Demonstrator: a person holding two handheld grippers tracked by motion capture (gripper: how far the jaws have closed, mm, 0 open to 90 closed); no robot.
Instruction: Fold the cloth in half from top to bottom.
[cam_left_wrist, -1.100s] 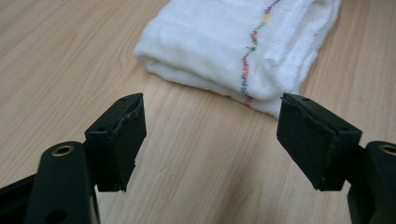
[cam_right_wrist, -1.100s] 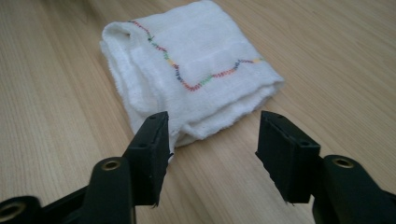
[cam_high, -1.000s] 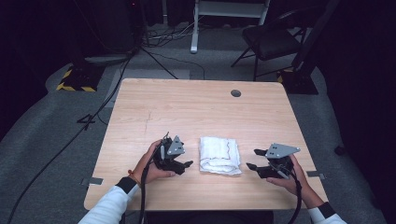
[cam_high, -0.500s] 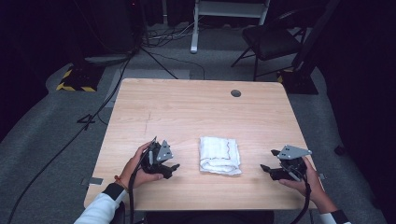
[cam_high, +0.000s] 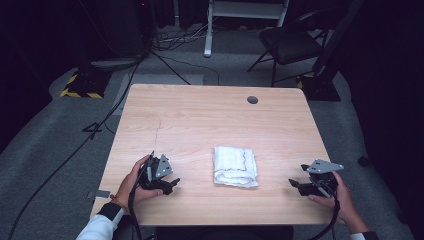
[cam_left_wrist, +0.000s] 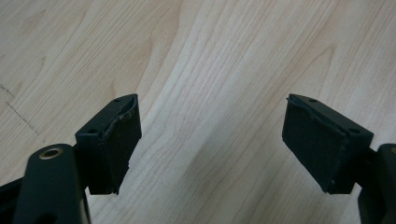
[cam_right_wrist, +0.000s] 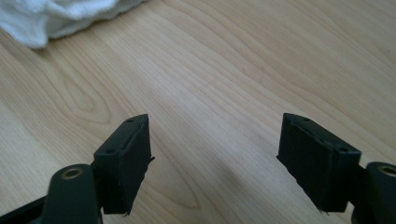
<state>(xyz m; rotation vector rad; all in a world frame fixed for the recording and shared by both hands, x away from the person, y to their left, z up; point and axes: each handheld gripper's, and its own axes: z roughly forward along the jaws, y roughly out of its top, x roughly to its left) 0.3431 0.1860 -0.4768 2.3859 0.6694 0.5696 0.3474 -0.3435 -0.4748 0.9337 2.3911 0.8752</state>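
Jaws spread wide on both the left gripper (cam_high: 170, 184) and right gripper (cam_high: 296, 186), grasping nothing; the folded white towel (cam_high: 235, 165) lay between them, near the tabletop's (cam_high: 210, 115) front edge.

The left gripper (cam_high: 169, 184) sits low near the table's front left, held in the left hand (cam_high: 136, 181), its jaws wide apart and pointing right. The right gripper (cam_high: 295, 186) sits low at the front right, held in the right hand (cam_high: 334, 196), jaws wide apart and pointing left. Both forearms come in from the bottom edge, well apart.
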